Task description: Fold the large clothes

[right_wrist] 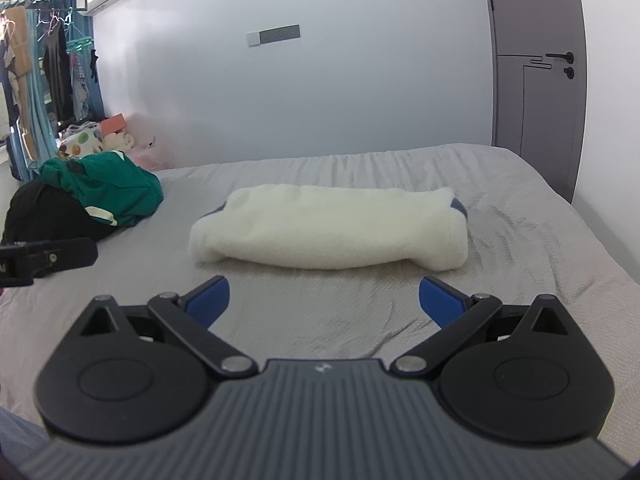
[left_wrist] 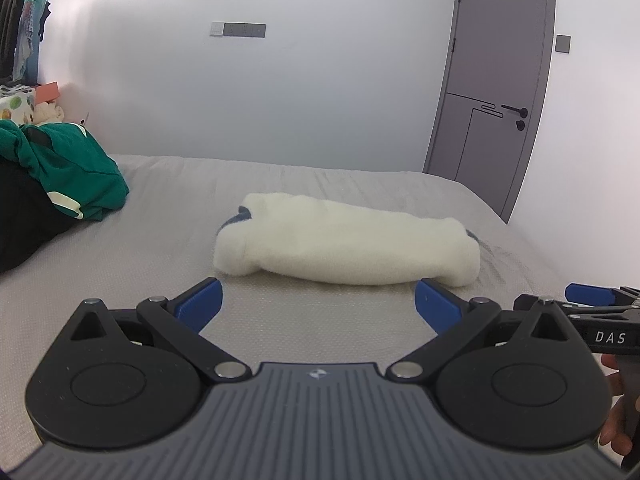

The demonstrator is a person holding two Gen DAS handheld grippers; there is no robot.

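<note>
Nearest the lens in both wrist views is the gripper body: ribbed grey plastic w/ a small diamond logo at its front edge, flanked by two round black discs and black link arms w/ silver pivot pins. The left gripper (left_wrist: 318, 300) has its blue pads spread wide, nothing between them, just grey bedsheet; the right gripper (right_wrist: 324, 298) is likewise fully spread and empty. In the left wrist view the right gripper shows again at the right edge, side-on, w/ white letters "DAS" on its black bar (only writing legible anywhere) and a hand (left_wrist: 618, 404) wrapped round its handle. The folded garment (right_wrist: 328, 228) lies mid-bed just beyond both sets of pads, not touching them: a long, soft roll-like bundle of cream fleece, fuzzy nap, w/ a bit of blue-grey lining peeking at each end. The bed (right_wrist: 520, 248) wears a grey sheet, fine waffle-like weave, lightly wrinkled. Well apart at the left sits a green garment (right_wrist: 116, 188) w/ pale trim, slumped on black cloth (right_wrist: 44, 212). Behind: plain white wall, grey door (left_wrist: 492, 80) w/ black lever handle, wall switch plate (left_wrist: 238, 30), hanging clothes at far left.
</note>
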